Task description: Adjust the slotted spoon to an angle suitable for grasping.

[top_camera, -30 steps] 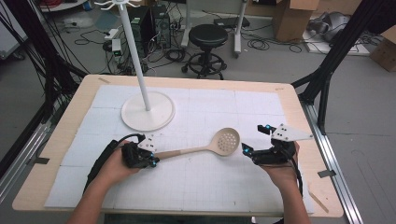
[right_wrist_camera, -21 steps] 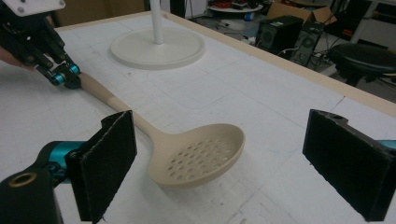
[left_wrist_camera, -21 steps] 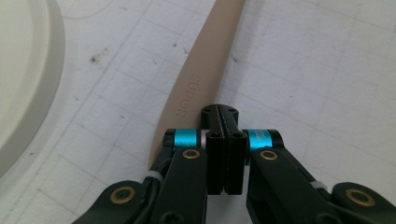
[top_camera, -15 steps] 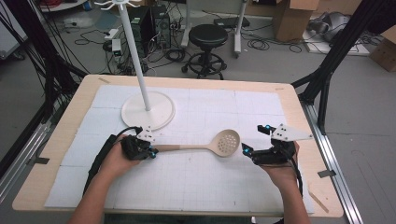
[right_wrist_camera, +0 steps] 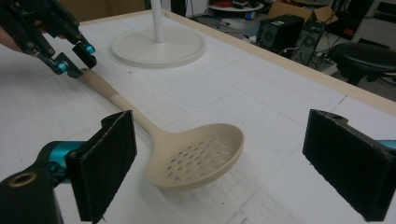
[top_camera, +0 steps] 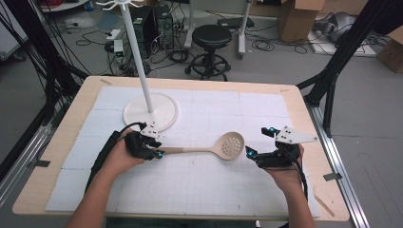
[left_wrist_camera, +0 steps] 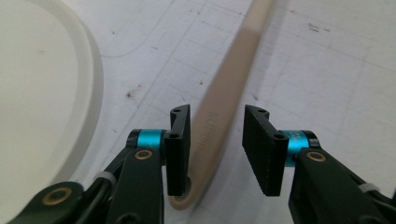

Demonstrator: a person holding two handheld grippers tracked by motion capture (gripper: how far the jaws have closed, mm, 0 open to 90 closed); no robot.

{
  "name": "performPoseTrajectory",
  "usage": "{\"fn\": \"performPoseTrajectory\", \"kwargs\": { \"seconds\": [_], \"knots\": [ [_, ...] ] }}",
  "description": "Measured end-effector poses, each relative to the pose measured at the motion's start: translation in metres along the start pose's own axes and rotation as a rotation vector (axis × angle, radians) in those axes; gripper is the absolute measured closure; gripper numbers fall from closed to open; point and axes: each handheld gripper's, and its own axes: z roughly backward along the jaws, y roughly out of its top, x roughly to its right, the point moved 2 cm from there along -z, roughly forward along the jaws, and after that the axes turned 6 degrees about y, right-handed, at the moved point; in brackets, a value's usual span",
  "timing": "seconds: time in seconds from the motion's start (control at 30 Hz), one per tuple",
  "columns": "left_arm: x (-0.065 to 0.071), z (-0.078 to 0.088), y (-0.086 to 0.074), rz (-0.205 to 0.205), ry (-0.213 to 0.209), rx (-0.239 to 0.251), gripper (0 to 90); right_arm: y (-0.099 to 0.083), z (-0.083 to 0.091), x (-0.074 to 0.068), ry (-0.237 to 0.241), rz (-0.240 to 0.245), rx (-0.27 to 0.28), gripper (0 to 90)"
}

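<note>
The right tool point(top_camera: 254, 155) hangs wide open, holding nothing, just beside the bowl of the beige slotted spoon point(top_camera: 229, 145). The spoon lies flat on the table point(top_camera: 294, 102), its long axis running across, bowl right, handle left. The left tool point(top_camera: 158, 153), jaws just opened, straddles the handle end without gripping, near the white stand base point(top_camera: 164, 107).
</note>
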Motion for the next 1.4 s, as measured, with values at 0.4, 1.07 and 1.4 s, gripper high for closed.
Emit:
{"fn": "performPoseTrajectory", "kwargs": {
  "seconds": [0.4,1.07,1.4],
  "knots": [
    [-0.004,-0.018,-0.003,-0.031,-0.051,-0.048,57.5,0.000,-0.001,0.000,0.004,0.001,-0.003,8.8],
    [0.019,-0.046,0.045,-0.239,-0.108,-0.074,67.3,0.001,-0.001,-0.001,0.012,0.006,0.003,8.8],
    [0.034,-0.054,0.058,-0.313,-0.150,-0.040,67.2,0.001,0.000,0.000,0.013,0.001,0.007,8.8]
  ]
}}
